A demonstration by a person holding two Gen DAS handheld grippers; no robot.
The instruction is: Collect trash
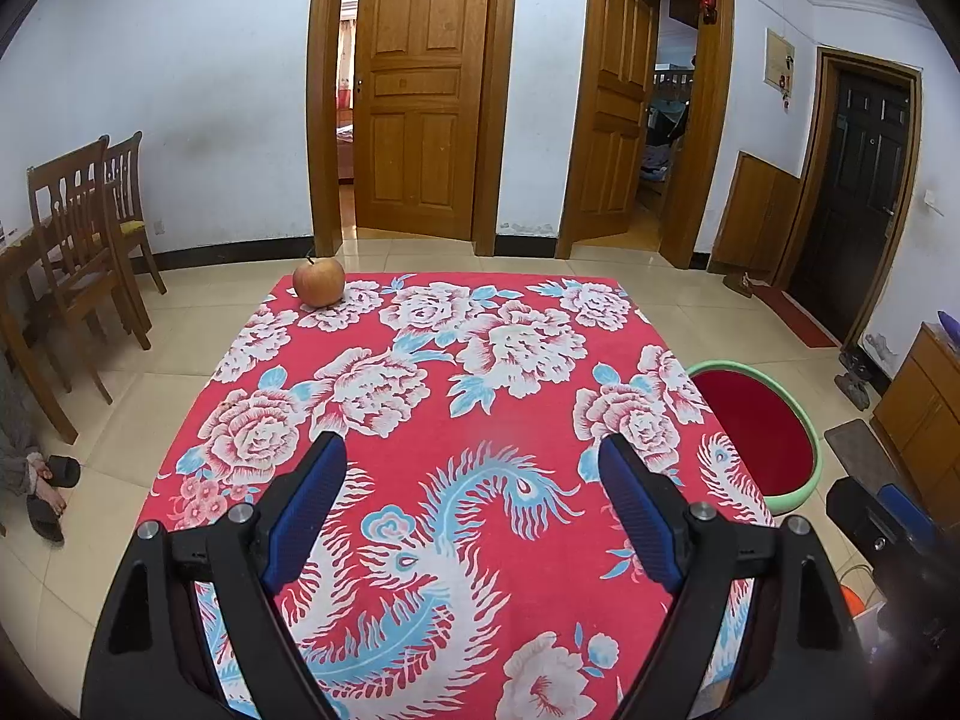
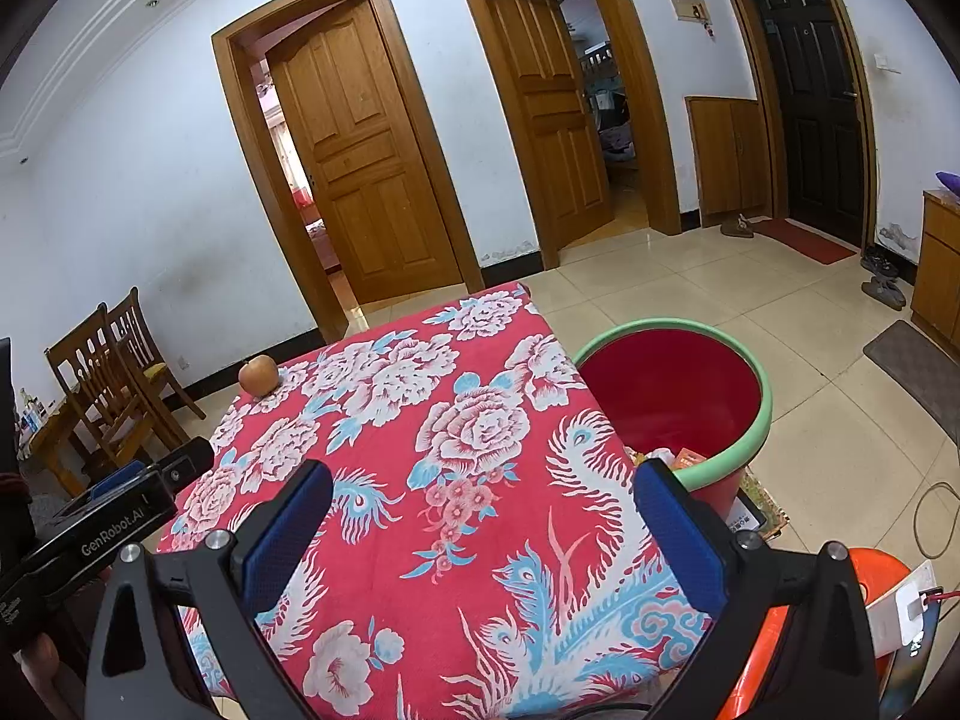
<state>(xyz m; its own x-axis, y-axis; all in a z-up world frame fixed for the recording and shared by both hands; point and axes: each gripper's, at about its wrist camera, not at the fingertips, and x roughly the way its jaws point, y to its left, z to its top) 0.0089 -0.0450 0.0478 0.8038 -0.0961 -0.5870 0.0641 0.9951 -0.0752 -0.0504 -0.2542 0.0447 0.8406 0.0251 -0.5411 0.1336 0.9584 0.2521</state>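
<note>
Table (image 1: 540, 540) draped in red cloth printed with white peonies and a blue-and-white phoenix; bare except for one item. Round red-yellow apple (image 1: 318, 281), upright with stem up, sits at the far left corner of the cloth, well apart from both tools. Red plastic bucket with pale green rim (image 2: 762, 414), on the tiled floor just beside the table's right edge; scraps of paper and wrappers (image 2: 678, 457) lie inside, near its front wall. Left gripper (image 1: 474, 456), black frame with blue ribbed pads: jaws spread wide over the cloth, nothing between them. Right gripper (image 2: 480, 483), same make: jaws likewise spread, grasping nothing. Two brown wooden chairs (image 1: 84, 228) stand by the left wall.
</note>
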